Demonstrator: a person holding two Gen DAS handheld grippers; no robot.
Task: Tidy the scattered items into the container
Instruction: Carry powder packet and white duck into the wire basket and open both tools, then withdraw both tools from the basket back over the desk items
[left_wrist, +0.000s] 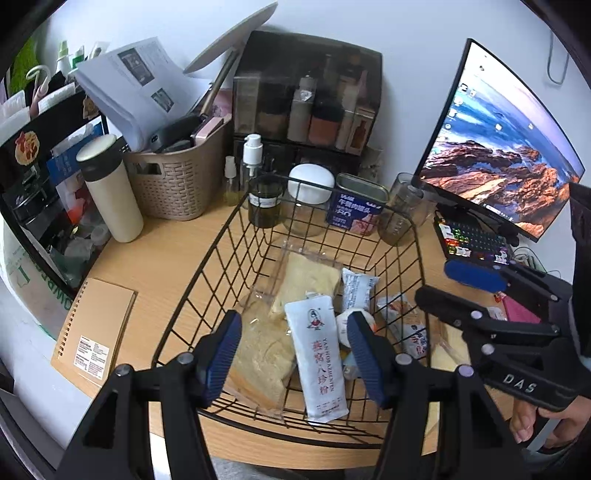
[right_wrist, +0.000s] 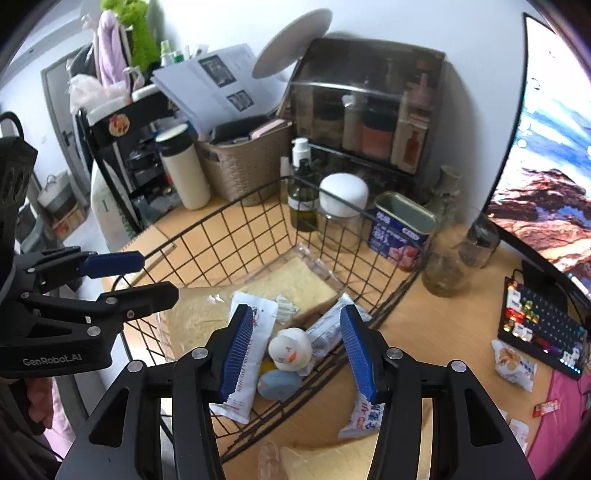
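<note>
Two views. Left wrist: left gripper released, jaws apart above wire basket; white sachet lies inside.

Right wrist: right gripper released, empty, over basket's near-right rim; blue-printed packet on bench outside that rim. Judged: drop done; next, grasp packet.

Snack packs in wire basket on desk; jars behind, notebook left.

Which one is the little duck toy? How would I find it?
Look into the black wire basket on the wooden desk. Near its front corner, beside the long white packet with red writing, sits the duck toy. It is the only round white thing there, with an orange beak.
</note>
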